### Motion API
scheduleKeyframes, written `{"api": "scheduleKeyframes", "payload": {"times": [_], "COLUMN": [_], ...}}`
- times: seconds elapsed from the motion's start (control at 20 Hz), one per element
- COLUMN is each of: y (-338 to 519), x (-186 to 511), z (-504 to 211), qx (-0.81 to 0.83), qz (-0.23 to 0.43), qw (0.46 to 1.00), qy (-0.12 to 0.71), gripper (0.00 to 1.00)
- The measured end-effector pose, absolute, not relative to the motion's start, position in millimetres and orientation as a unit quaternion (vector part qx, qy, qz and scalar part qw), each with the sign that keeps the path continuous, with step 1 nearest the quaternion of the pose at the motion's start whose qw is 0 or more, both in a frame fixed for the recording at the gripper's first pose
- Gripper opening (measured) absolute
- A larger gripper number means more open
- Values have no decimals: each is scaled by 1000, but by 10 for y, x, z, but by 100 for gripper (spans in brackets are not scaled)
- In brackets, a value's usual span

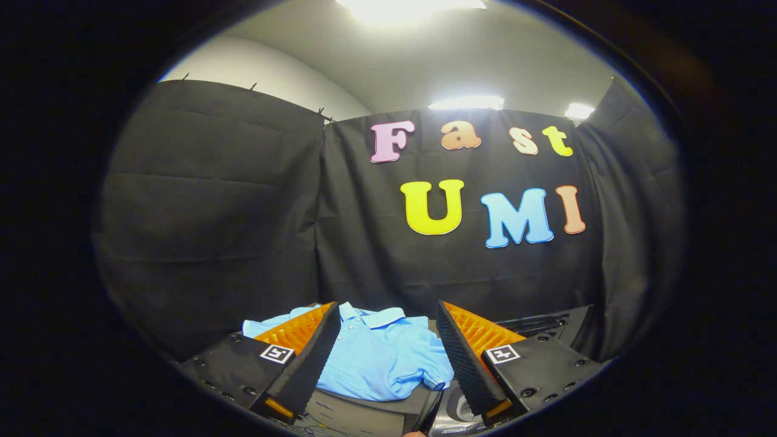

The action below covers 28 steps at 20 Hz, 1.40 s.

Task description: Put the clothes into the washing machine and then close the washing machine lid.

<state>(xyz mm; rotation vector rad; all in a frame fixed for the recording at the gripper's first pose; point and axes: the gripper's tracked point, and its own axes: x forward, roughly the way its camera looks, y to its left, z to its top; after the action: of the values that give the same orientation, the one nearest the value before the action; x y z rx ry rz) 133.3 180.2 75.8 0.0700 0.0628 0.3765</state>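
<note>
A light blue polo shirt (379, 355) lies folded on a dark surface, collar toward the booth wall. My gripper (385, 315) is open, its two fingers spread wide, with the shirt seen between them and just ahead. One finger (312, 355) overlaps the shirt's sleeve side, the other finger (464, 358) stands beside the shirt's opposite edge. Neither pad presses the cloth. A dark ridged panel (540, 325), possibly part of the washing machine, shows beyond the far finger.
Black cloth walls (243, 212) close the booth behind and to both sides. A dark rounded part (458, 409) sits low between the fingers, below the shirt's edge. Bright ceiling lights (467, 102) shine above.
</note>
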Motion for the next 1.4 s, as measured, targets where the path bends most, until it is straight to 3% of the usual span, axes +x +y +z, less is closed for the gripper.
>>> {"api": "scheduleKeyframes", "payload": {"times": [0.45, 1.4], "y": [2387, 3154], "x": [1713, 2427], "z": [418, -316], "qx": [21, 29], "qz": [242, 276], "qw": [964, 911], "qy": [106, 306], "gripper": [98, 98]}}
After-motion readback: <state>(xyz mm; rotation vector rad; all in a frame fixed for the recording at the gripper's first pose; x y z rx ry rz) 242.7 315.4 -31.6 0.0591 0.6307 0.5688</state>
